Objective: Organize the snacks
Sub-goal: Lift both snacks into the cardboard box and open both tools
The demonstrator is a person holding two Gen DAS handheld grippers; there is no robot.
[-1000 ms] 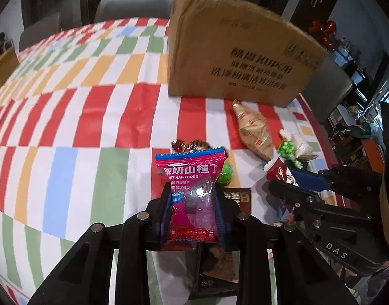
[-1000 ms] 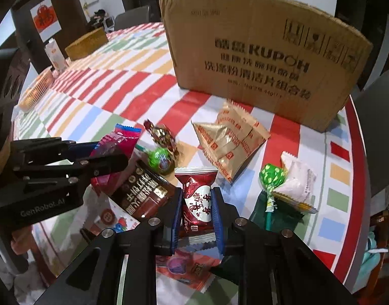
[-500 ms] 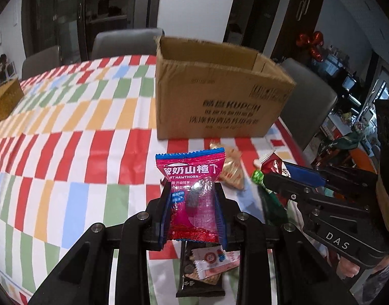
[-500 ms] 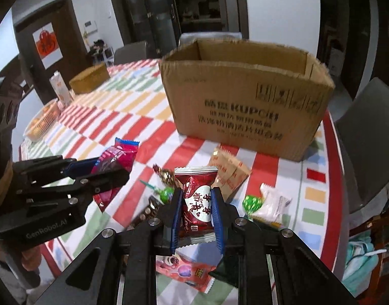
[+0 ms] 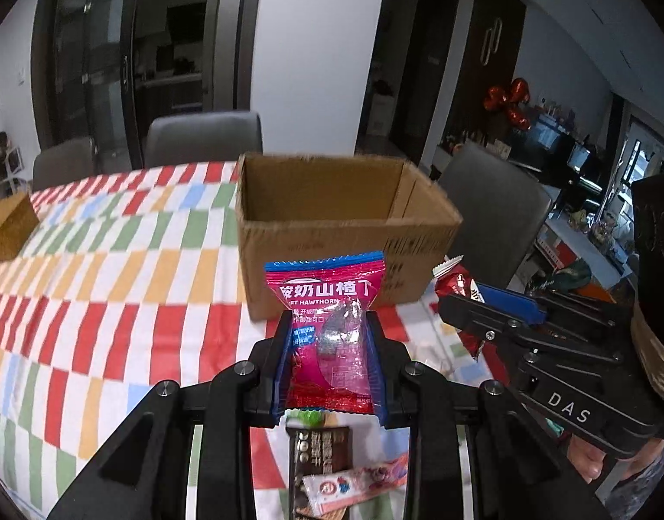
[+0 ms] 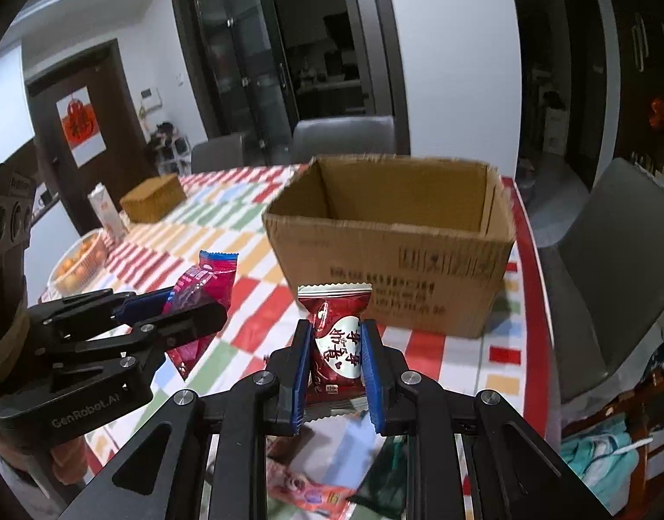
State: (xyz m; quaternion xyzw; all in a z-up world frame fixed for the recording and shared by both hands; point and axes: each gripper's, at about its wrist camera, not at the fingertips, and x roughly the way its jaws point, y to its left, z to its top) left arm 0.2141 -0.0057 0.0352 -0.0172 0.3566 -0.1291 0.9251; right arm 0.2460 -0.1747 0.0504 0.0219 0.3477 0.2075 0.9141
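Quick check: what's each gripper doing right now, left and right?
Left gripper: shut on the pink hawthorn packet.
Right gripper: shut on the dark red candy packet.

I am holding my left gripper (image 5: pixel 330 342) and right gripper (image 6: pixel 336 346) side by side, angled downward, each pinching a packet.

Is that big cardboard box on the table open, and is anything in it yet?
The cardboard box is open: its top shows bare inner walls. Its floor is hidden behind the front wall, so whether it holds anything cannot be told.
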